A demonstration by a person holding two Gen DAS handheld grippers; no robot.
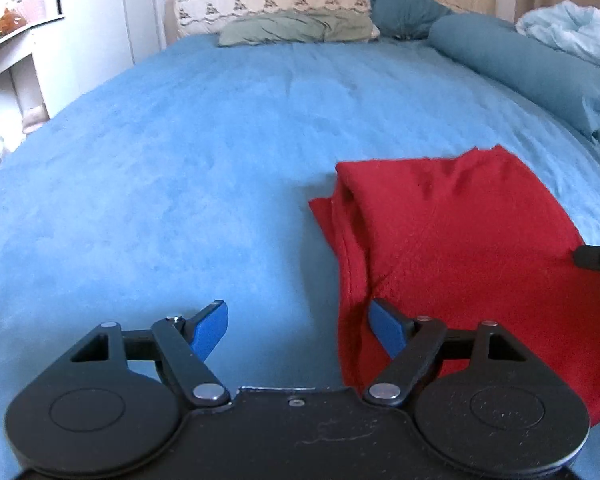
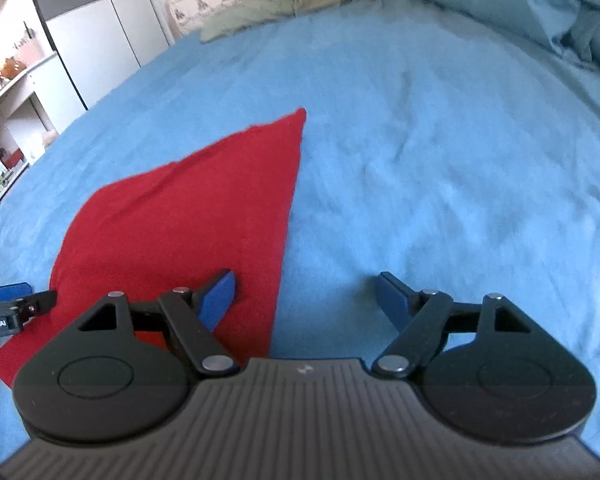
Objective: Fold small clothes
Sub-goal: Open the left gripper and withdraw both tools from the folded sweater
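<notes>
Red cloth (image 1: pixel 460 248) lies flat between both spread tools.

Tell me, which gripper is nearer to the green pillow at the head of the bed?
Left, slightly. The left gripper straddles the red cloth's left edge, on the green pillow's side; the right gripper straddles its opposite edge.

Red garment (image 1: pixel 460 240) on a plain blue bedspread (image 1: pixel 180 180); blue-padded black grippers.
</notes>
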